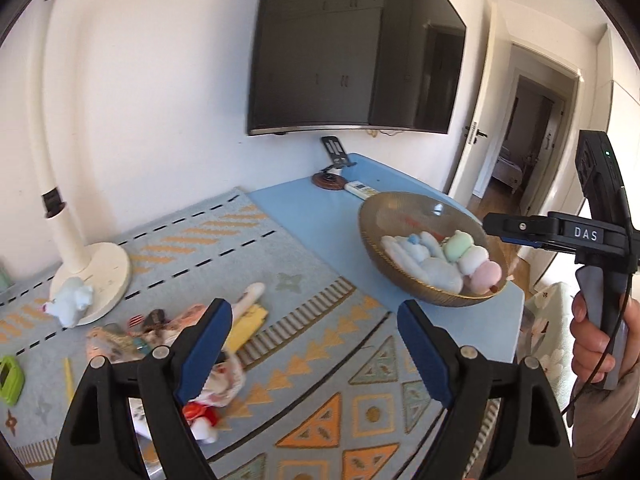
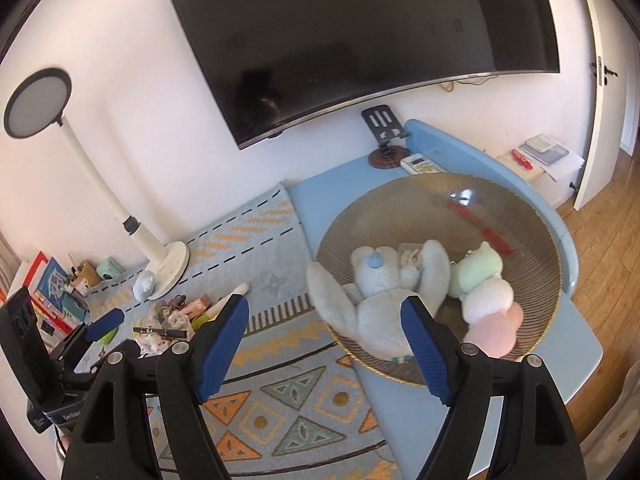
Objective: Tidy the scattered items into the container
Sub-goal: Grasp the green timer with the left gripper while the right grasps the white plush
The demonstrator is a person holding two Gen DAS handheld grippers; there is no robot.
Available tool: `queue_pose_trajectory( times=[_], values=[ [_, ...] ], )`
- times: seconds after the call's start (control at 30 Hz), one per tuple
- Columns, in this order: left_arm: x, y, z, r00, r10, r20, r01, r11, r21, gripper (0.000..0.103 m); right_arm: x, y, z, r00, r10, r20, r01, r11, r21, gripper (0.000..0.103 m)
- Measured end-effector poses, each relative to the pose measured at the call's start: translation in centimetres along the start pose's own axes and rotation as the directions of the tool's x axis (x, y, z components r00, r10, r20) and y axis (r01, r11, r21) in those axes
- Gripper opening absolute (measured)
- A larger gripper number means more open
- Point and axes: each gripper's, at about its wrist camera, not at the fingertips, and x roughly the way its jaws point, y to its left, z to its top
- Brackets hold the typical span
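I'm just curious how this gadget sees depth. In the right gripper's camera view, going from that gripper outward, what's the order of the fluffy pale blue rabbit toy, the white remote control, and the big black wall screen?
1. Fluffy pale blue rabbit toy, in the ribbed brown bowl right by the right gripper.
2. White remote control, beyond the bowl.
3. Big black wall screen, up behind it.
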Motion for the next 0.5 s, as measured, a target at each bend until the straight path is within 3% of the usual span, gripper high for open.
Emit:
queue_pose_trajectory(
  times=[0.13, 0.3, 0.4, 0.5],
  values=[
    [-2.9, 8.2, -2.6, 0.983, 0.184, -0.007, -0.184, 0.979, -0.09, 0.09, 1.8, 4.5, 0.1, 0.999, 0.024, -0.04, -0.028, 0.995, -0.097, 0.079],
    [-6.5, 19.1, -6.4, 0.916, 0.396, -0.072, -0.402, 0.888, -0.223, 0.09, 4.8, 11.8, 0.5, 0.993, 0.075, -0.097, -0.096, 0.967, -0.238, 0.079],
    [-7.7, 24.3, -8.5, 0.874, 0.468, -0.132, -0.486, 0.83, -0.275, 0.09, 7.2, 17.4, 0.3, 0.986, 0.093, -0.137, -0.136, 0.924, -0.356, 0.079],
    [-7.6, 28.0, -10.1, 0.87, 0.455, -0.189, -0.492, 0.814, -0.307, 0.09, 9.8, 22.9, -0.2, 0.974, 0.123, -0.191, -0.199, 0.864, -0.462, 0.079]
  ],
)
